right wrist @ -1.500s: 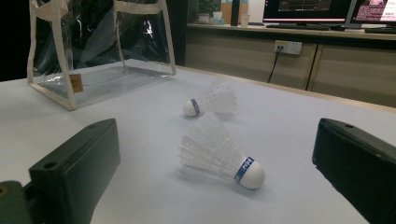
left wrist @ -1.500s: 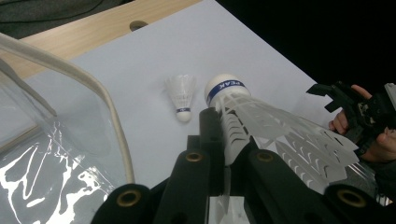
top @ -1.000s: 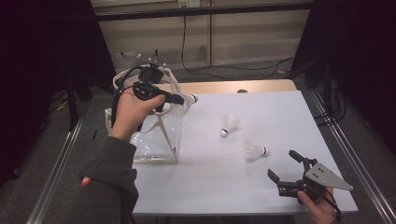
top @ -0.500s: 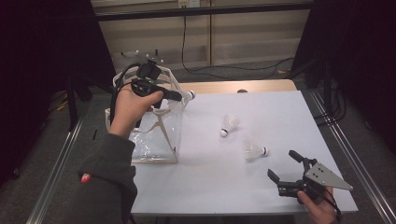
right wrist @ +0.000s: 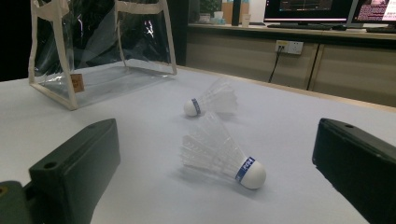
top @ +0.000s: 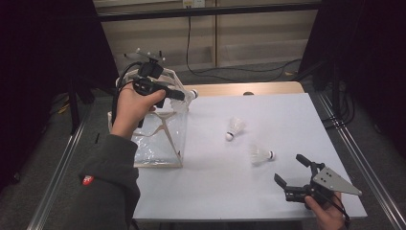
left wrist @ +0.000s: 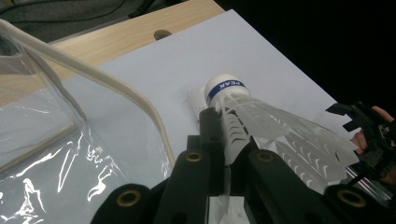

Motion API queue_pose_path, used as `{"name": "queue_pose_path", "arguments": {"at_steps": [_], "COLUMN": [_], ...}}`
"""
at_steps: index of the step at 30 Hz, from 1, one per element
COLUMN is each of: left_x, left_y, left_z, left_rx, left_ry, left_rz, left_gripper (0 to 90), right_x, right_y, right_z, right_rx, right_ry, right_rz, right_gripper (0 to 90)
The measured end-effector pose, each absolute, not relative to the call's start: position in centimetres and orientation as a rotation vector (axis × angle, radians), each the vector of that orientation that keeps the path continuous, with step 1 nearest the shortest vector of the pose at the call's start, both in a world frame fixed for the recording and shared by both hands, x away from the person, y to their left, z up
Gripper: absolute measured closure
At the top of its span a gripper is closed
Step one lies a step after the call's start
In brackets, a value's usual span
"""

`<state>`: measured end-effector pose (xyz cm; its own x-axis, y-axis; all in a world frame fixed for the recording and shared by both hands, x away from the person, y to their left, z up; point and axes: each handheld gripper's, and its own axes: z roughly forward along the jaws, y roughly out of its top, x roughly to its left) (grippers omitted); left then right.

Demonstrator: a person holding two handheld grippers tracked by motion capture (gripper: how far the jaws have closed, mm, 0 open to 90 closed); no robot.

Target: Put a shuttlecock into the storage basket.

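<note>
White tabletop (top: 287,124) carries 2 loose shuttlecocks (top: 234,128); left gripper (top: 184,96) clenches another shuttlecock (left wrist: 243,112) above the clear bag (top: 158,139), right gripper (top: 293,170) gapes released

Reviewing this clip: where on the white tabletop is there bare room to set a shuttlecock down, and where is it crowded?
Free: the far right stretch of the white tabletop, beyond the two lying shuttlecocks, and the near strip between the clear bag and the open right gripper. Crowded: the far left corner, where the left gripper holds a shuttlecock beside the bag.
</note>
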<state>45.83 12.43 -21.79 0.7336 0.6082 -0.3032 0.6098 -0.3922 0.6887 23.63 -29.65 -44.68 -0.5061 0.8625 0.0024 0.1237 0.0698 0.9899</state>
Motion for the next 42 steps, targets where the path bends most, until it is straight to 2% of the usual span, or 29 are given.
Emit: {"name": "queue_pose_path", "arguments": {"at_steps": [42], "left_x": [48.1], "left_y": [13.7], "left_z": [-22.3], "left_rx": [2.061], "left_ry": [1.039], "left_rz": [0.062], "left_gripper": [89.5], "right_x": [23.6], "right_y": [-29.7], "right_z": [-44.6], "right_rx": [0.986], "right_ry": [1.708], "right_rz": [1.499], "right_gripper": [0.7]}}
